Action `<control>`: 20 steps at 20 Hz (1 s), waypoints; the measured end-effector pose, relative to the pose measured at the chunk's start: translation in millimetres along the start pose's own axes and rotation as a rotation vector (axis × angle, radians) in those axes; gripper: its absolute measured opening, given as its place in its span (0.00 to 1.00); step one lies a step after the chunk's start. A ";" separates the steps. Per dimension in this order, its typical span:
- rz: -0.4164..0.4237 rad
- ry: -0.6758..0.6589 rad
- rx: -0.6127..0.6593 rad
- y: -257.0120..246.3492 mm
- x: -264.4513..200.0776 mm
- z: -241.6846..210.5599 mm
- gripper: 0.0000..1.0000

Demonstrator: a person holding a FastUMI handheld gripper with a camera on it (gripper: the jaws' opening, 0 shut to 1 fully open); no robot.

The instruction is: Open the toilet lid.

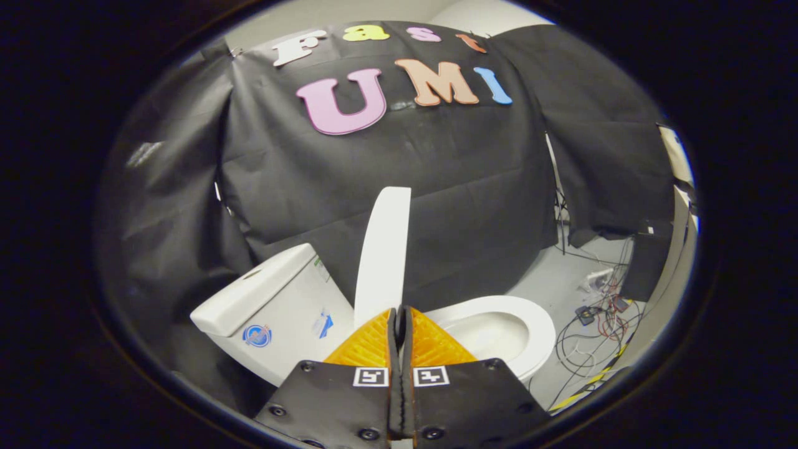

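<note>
The white toilet lid [381,249] stands raised, nearly upright and seen edge-on, between the tank [274,305] and the open bowl with its seat [499,330]. My gripper [398,312] sits at the lid's near edge. Its two fingers are drawn together to a thin slit, and the lid's rim runs down into that slit. The lid rises straight up from the fingertips. The lid's lower part and hinge are hidden behind the fingers.
Black cloth walls close in behind and left of the toilet. Right of the bowl, on the grey floor, lie tangled cables and small electronics [598,318], with a yellow-black strip [592,380] nearer to me.
</note>
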State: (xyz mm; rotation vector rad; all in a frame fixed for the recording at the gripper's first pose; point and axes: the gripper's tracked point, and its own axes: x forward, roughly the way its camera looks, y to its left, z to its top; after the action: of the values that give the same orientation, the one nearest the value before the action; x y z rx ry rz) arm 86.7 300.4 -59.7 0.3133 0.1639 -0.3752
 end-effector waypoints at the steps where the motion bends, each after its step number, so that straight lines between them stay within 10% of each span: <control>1: 0.008 -0.001 -0.008 6.3 -1.1 0.9 0.00; 20: 0.119 -0.034 -0.219 103.0 1.7 -7.6 0.01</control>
State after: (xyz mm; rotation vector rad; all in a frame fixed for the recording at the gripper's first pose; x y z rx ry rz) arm 127.0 393.3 -39.4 0.0995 0.1507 -0.2418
